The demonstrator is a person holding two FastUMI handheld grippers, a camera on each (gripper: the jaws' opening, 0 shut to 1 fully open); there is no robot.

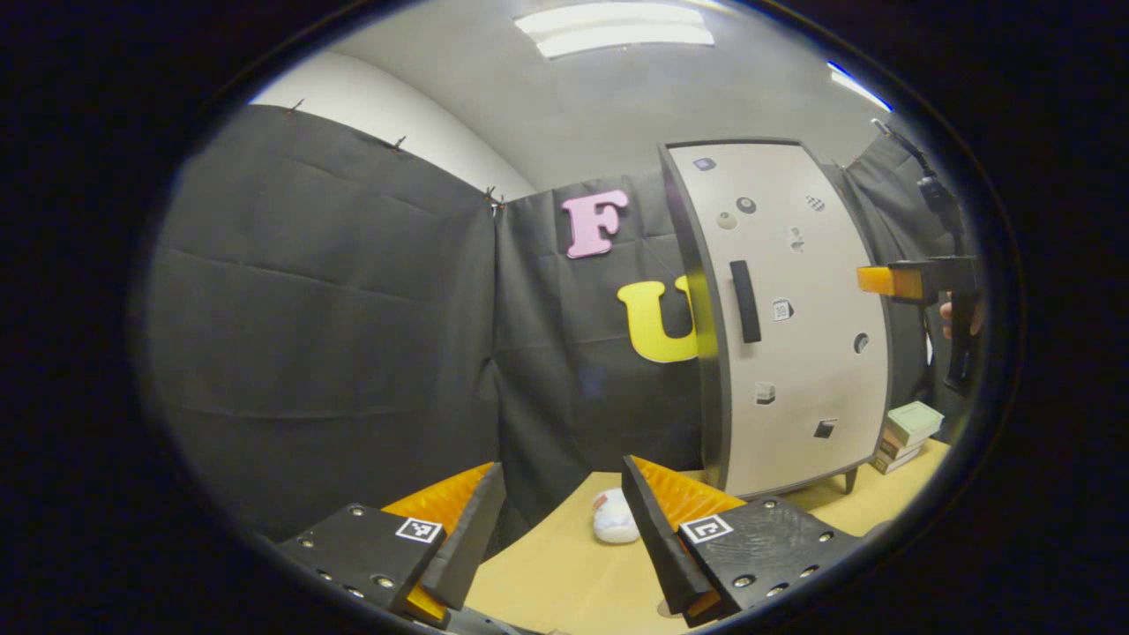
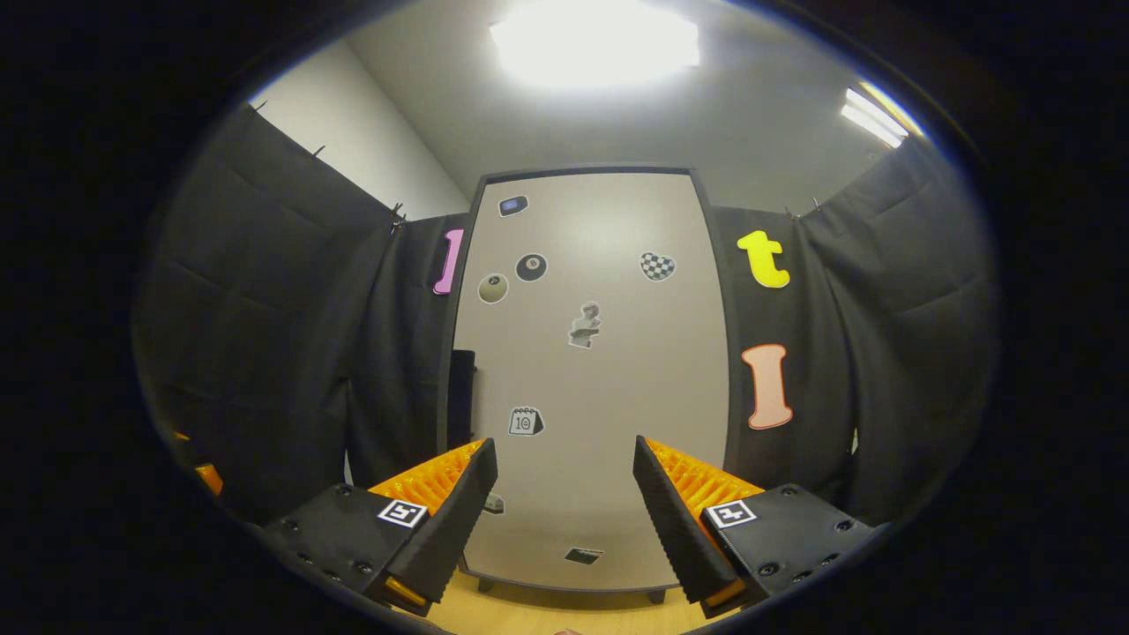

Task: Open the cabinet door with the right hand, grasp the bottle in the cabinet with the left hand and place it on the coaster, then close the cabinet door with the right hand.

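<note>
The pale cabinet door with stickers stands shut straight ahead in the right gripper view, hiding the inside. Its black handle runs along the left edge. My right gripper is open in front of the door, apart from it, with nothing between its fingers. In the left gripper view the same cabinet stands on the right, its handle facing me. My left gripper is open and empty above the wooden table. The right gripper, held by a hand, hovers level with the handle at the cabinet's far side.
A small white roundish object lies on the table between my left fingers and the cabinet's foot. A stack of books sits to the right of the cabinet. Black cloth walls close the booth behind and at both sides.
</note>
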